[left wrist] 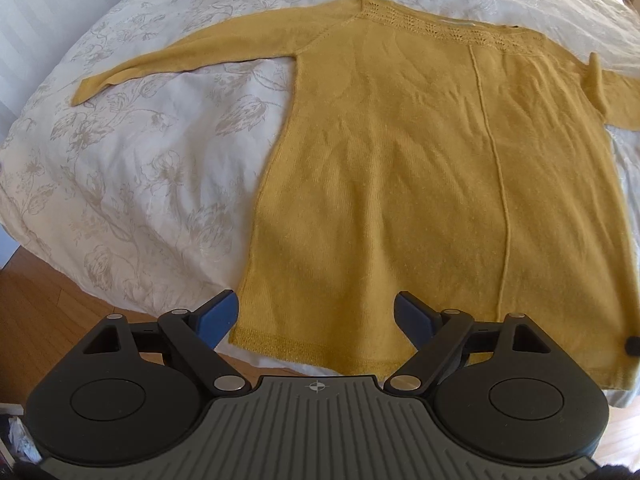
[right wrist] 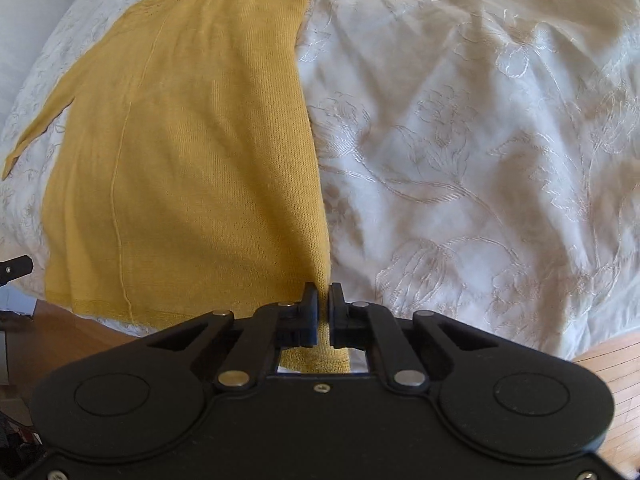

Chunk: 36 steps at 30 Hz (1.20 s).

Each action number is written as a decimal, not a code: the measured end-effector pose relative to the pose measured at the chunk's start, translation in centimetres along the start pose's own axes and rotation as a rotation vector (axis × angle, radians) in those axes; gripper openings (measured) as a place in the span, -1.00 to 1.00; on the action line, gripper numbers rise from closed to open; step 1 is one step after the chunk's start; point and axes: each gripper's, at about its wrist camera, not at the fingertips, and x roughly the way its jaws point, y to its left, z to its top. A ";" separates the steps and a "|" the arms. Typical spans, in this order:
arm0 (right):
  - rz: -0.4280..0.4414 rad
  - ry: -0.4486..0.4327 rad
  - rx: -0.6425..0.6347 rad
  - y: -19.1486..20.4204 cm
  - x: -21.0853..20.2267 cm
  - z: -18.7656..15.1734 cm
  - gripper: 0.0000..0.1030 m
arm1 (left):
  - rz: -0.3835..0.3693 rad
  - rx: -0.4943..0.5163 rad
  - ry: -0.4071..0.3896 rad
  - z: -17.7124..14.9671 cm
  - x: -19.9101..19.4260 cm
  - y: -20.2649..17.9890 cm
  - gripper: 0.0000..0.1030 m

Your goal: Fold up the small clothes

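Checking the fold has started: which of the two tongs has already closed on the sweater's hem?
The right tongs: they pinch the yellow sweater at its hem corner. The left tongs stand wide open over the other corner, gripping nothing.

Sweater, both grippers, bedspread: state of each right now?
yellow sweater: unfolded, spread flat on the bed, sleeves out to the sides.
right gripper: shut on the sweater's hem corner.
left gripper: open, hovering over the other hem corner, nothing pinched.
white bedspread: rumpled, lying under the sweater.
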 end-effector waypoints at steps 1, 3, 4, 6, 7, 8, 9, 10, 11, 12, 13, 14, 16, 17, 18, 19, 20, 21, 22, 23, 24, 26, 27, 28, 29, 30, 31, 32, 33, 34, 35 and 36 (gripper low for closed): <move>-0.005 -0.001 -0.013 0.3 -0.1 0.1 -0.80 | -0.006 0.006 0.001 0.2 0.3 -0.1 0.65; -0.020 0.004 -0.030 1.2 0.2 0.3 -0.75 | -0.009 0.021 0.006 0.8 0.8 -0.5 0.65; -0.029 0.009 -0.030 1.4 0.3 0.3 -0.64 | -0.009 0.023 0.015 1.1 1.3 -0.6 0.65; -0.064 0.029 -0.028 1.7 0.7 0.1 -0.58 | -0.021 0.011 0.035 1.8 2.0 -0.6 0.65; -0.076 0.042 -0.026 1.6 0.9 0.1 -0.58 | -0.034 0.001 0.047 2.2 2.4 -0.5 0.65; -0.089 0.052 -0.018 1.5 1.0 0.0 -0.57 | -0.045 -0.005 0.056 2.5 2.8 -0.4 0.65; -0.101 0.056 -0.010 1.4 0.9 -0.1 -0.56 | -0.052 -0.003 0.060 2.9 3.1 -0.5 0.65; -0.115 0.054 -0.003 1.2 0.6 -0.1 -0.48 | -0.058 0.007 0.061 3.3 3.5 -0.5 0.65; -0.132 0.044 0.002 1.2 -0.2 -0.1 -0.39 | -0.060 0.018 0.058 3.7 3.7 -0.6 0.65; -0.144 0.031 0.003 1.1 -0.9 0.1 -0.16 | -0.061 0.028 0.051 4.1 3.9 -0.6 0.65; -0.152 0.013 0.002 1.4 -1.5 0.5 -0.01 | -0.065 0.036 0.041 4.6 4.1 -0.6 0.65; -0.156 -0.008 -0.004 1.6 -2.1 1.0 0.06 | -0.067 0.040 0.033 5.1 4.3 -0.6 0.65; -0.168 -0.047 -0.026 2.5 -3.0 2.3 0.13 | -0.073 0.042 0.027 6.1 4.8 -0.5 0.65; -0.177 -0.066 -0.038 3.0 -3.3 3.0 0.14 | -0.077 0.044 0.026 6.6 5.2 -0.5 0.65; -0.185 -0.094 -0.048 3.7 -3.7 4.0 0.19 | -0.079 0.050 0.025 7.1 5.5 -0.6 0.65; -0.186 -0.121 -0.052 4.4 -4.0 5.0 0.28 | -0.081 0.059 0.024 7.5 5.9 -0.7 0.65; -0.184 -0.149 -0.054 5.7 -3.9 5.9 0.33 | -0.079 0.070 0.024 7.9 6.3 -0.8 0.65; -0.183 -0.178 -0.057 6.9 -3.8 6.8 0.41 | -0.077 0.082 0.024 8.2 6.7 -0.8 0.65; -0.184 -0.206 -0.064 8.1 -3.7 7.6 0.41 | -0.075 0.093 0.022 8.6 7.1 -0.8 0.65; -0.192 -0.230 -0.074 8.9 -3.8 8.7 0.42 | -0.075 0.102 0.023 8.9 7.6 -0.9 0.65; -0.206 -0.252 -0.084 9.8 -3.8 9.5 0.45 | -0.077 0.109 0.027 9.1 8.0 -1.0 0.65; -0.229 -0.293 -0.100 10.8 -4.3 10.7 0.52 | -0.084 0.124 0.056 9.7 9.4 -1.0 0.65; -0.239 -0.309 -0.105 11.1 -4.4 11.5 0.52 | -0.086 0.129 0.075 9.9 10.2 -1.1 0.66; -0.249 -0.323 -0.109 11.1 -4.7 12.0 0.53 | -0.090 0.131 0.095 10.1 10.9 -1.1 0.66; -0.262 -0.337 -0.111 11.0 -5.1 12.5 0.53 | -0.098 0.131 0.117 10.1 11.8 -1.2 0.67; -0.273 -0.348 -0.110 10.9 -5.4 13.2 0.55 | -0.104 0.129 0.131 10.2 12.3 -1.3 0.68; -0.284 -0.357 -0.107 10.6 -5.7 13.9 0.56 | -0.108 0.128 0.142 10.3 12.8 -1.4 0.70; -0.299 -0.365 -0.103 10.1 -6.0 14.4 0.57 | -0.109 0.127 0.151 10.4 13.1 -1.6 0.71; -0.315 -0.369 -0.097 9.6 -6.3 15.1 0.58 | -0.109 0.126 0.159 10.5 13.3 -1.8 0.75; -0.327 -0.372 -0.089 9.0 -6.6 15.8 0.58 | -0.106 0.125 0.166 10.5 13.5 -2.0 0.77; -0.335 -0.377 -0.078 8.1 -6.8 16.6 0.58 | -0.102 0.124 0.175 10.6 13.7 -2.2 0.78; -0.344 -0.383 -0.069 7.4 -7.2 17.3 0.58 | -0.099 0.121 0.187 10.7 13.8 -2.4 0.80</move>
